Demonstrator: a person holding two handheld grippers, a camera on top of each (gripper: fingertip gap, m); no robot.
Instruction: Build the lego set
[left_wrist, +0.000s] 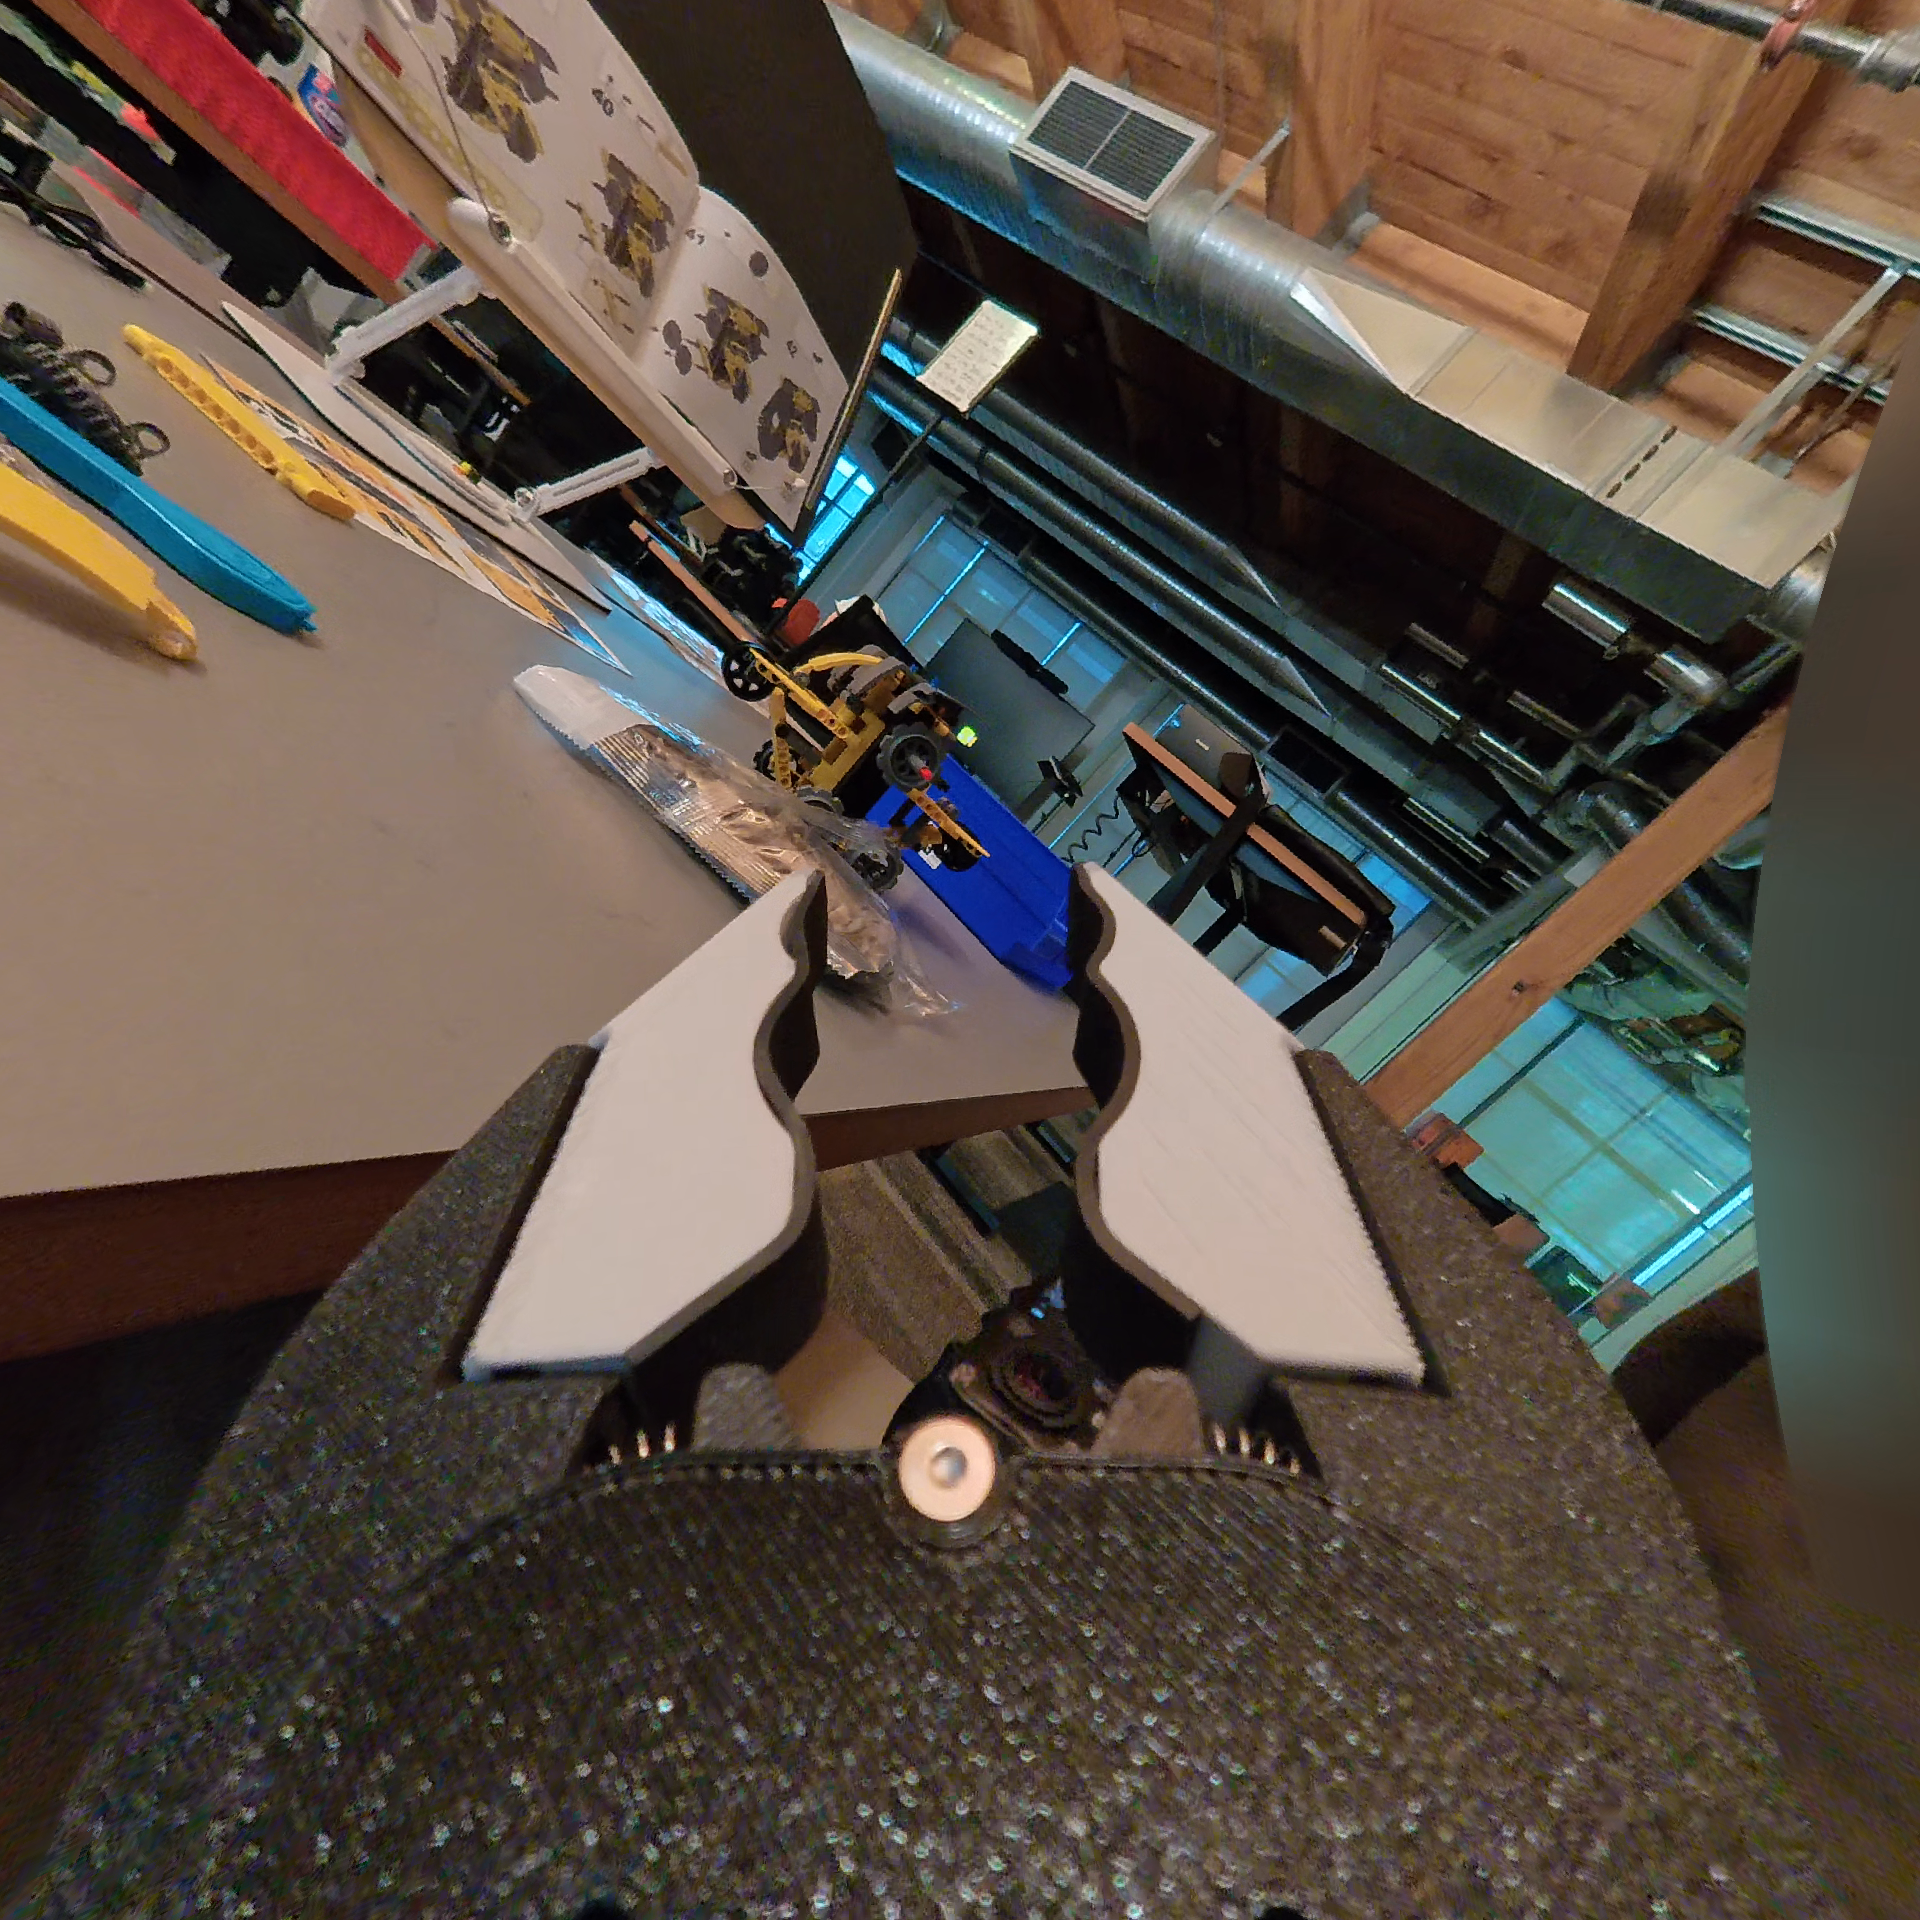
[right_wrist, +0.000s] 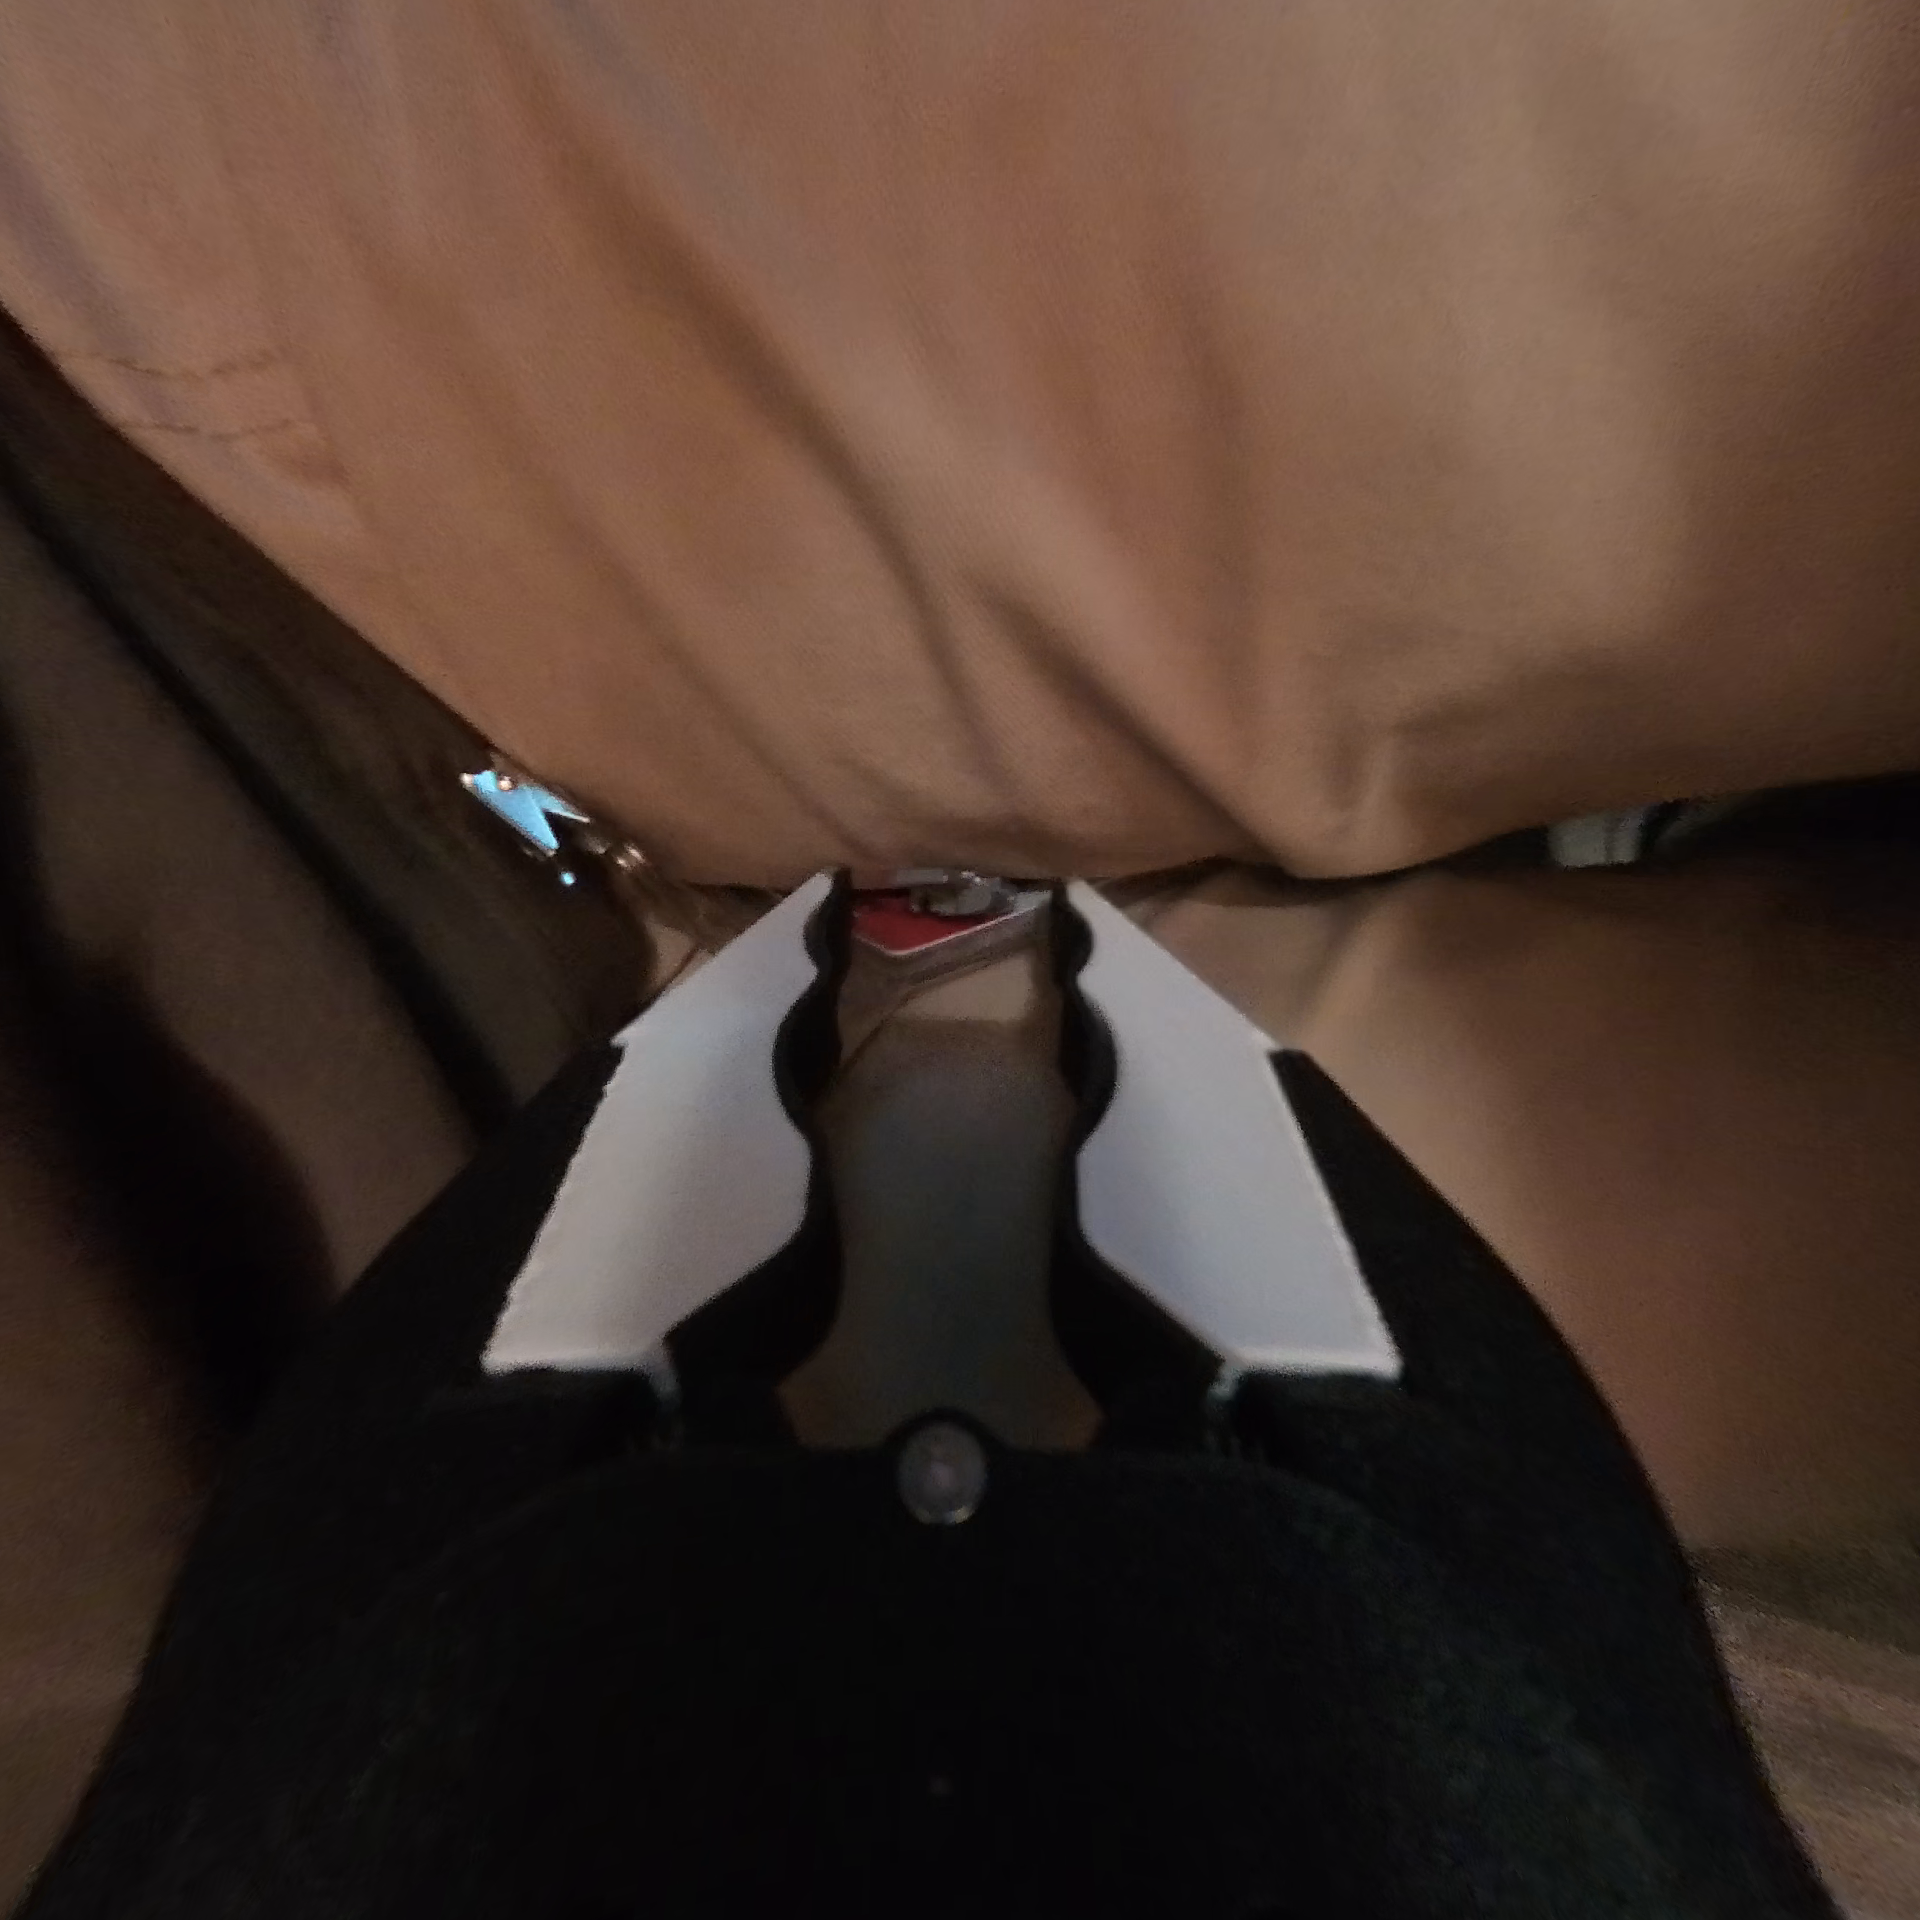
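Two grippers: the left gripper (left_wrist: 945, 883) is held off the near edge of the table, fingers spread wide with nothing between them; the right gripper (right_wrist: 948, 883) is also parted, nothing gripped, its tips almost against tan fabric (right_wrist: 935, 416).
Surface: a grey table (left_wrist: 312, 883) with a brown edge, seen tilted.
Nearest to left gripper: a crumpled clear plastic bag (left_wrist: 831, 894) of small parts, just past the left fingertip, touching neither finger.
Model: a yellow-and-black brick-built vehicle (left_wrist: 852, 727) stands near the table's far edge, beyond the bag.
Loose parts: a blue tool (left_wrist: 156, 509), a yellow curved panel (left_wrist: 83, 561), a yellow holed beam (left_wrist: 239, 416) and black links (left_wrist: 73, 395) lie well apart to the left.
Printed matter: an open instruction booklet (left_wrist: 644, 239) on a white stand (left_wrist: 436, 301), with more sheets flat beneath; writing too small to read.
Room: timber ceiling (left_wrist: 1455, 135), silver duct with vent grille (left_wrist: 1112, 135), windows, a blue bin (left_wrist: 997, 862) beyond the table.
Right view: folds of cloth fill it; a red-and-silver object (right_wrist: 925, 920) shows between the tips, too blurred to tell what.
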